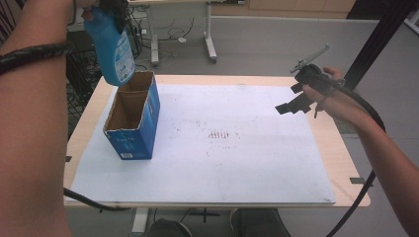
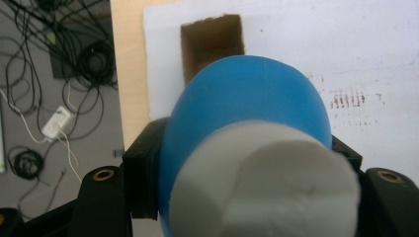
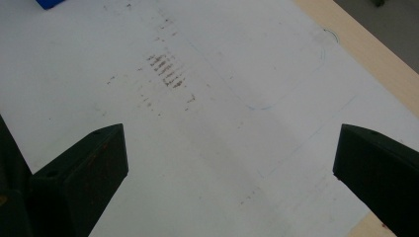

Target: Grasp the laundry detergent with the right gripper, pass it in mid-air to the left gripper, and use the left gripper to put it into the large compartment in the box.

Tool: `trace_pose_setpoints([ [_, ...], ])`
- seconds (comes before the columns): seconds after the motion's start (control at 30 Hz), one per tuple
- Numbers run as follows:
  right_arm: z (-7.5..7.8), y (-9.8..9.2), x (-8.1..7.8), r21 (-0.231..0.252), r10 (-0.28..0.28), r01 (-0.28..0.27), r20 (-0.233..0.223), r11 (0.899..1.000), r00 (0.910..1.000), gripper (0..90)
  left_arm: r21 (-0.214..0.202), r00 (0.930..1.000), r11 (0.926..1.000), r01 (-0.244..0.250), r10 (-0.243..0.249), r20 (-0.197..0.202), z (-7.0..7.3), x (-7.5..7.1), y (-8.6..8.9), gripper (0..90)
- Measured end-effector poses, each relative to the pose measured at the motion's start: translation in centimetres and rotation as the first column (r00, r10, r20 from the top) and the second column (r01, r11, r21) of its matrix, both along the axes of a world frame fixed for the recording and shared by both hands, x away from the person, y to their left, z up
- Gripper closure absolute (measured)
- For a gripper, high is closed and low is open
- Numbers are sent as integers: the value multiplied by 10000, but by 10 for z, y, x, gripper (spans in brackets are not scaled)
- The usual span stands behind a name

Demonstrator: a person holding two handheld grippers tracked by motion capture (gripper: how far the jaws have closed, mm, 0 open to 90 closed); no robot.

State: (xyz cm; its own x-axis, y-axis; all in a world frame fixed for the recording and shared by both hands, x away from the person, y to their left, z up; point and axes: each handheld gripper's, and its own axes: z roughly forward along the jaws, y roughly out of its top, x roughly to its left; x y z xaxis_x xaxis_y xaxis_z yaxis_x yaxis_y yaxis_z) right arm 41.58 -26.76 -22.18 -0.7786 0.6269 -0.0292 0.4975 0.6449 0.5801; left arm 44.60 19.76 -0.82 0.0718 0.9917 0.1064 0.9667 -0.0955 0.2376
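Broadly, the surface (image 1: 341, 163) takes up the middle of the high view: a pale wooden top, most of it covered by a white sheet (image 1: 257, 168) with a patch of brown scuff marks at centre.

Box (image 1: 132, 122): blue cardboard, standing upright in the left-centre of the frame, on the sheet near its left edge. Top flaps open, brown inside visible. It seems to be set there as the receiving container, mouth up.

Bottle (image 1: 112, 42): blue plastic, white cap, printed label. Upper left of the high view, held in the air directly above the box's far end, bottom end down and nearly at the opening. In the left gripper view the white cap sits nearest the lens, blue body beyond it, and the box's dark opening shows past the bottle near the top of the frame. So it is lined up over the mouth, likely for lowering in.

Left tool (image 2: 242, 163): clenched on the bottle just under the cap, one black jaw on each side. Gripping at the neck leaves the body hanging free to go into the box.

Right tool (image 1: 294, 104): right of centre in the high view, held above the right part of the sheet, well apart from box and bottle. Jaws spread wide, nothing between them, bare sheet below. Looks parked out of the way.
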Motion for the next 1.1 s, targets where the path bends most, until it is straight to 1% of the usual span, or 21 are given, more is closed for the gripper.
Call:
trace_pose_setpoints([
  [0.1,0,-1,0,-25,-66,66,-27,10000,10000,3,-80,9990,9990,-444,443,-94,-4,1,7,359],
  [0.17,-1,-2,1,-52,-98,98,-25,9999,9999,3,-180,9970,9969,-768,766,-129,-6,1,12,359],
  [0.23,-1,-2,1,-62,-95,95,-24,9999,10000,3,-290,9941,9938,-1072,1067,-174,-9,2,17,359],
  [0.4,-2,-2,1,-74,-64,64,-16,10000,10000,3,-409,9871,9863,-1595,1588,-208,-17,3,23,359],
  [0.43,-2,-2,1,-112,-56,56,0,9999,10000,3,-413,9861,9853,-1657,1651,-192,-19,4,24,359],
  [0.5,-3,-1,1,-124,-36,36,-1,9999,10000,3,-392,9861,9855,-1653,1644,-252,-22,5,25,359],
  [0.57,-4,-1,1,-139,-18,19,11,9999,10000,3,-454,9851,9843,-1704,1691,-309,-25,6,28,359],
  [0.63,-4,-1,1,-146,9,-8,32,9999,10000,3,-569,9818,9804,-1886,1870,-324,-29,6,30,359],
  [0.73,-5,-2,1,-149,-1,2,74,9999,10000,3,-543,9799,9788,-1972,1951,-425,-33,7,32,359],
  [0.87,-5,-2,1,-150,-3,4,86,9999,10000,3,-451,9789,9785,-2013,1994,-439,-37,8,34,359],
  [1.0,-6,0,2,-171,6,-4,107,9999,9999,3,-577,9771,9758,-2109,2086,-428,-42,8,36,359],
  [1.1,-7,0,2,-184,18,-16,97,9998,10000,3,-615,9769,9755,-2111,2084,-483,-48,9,38,359],
])
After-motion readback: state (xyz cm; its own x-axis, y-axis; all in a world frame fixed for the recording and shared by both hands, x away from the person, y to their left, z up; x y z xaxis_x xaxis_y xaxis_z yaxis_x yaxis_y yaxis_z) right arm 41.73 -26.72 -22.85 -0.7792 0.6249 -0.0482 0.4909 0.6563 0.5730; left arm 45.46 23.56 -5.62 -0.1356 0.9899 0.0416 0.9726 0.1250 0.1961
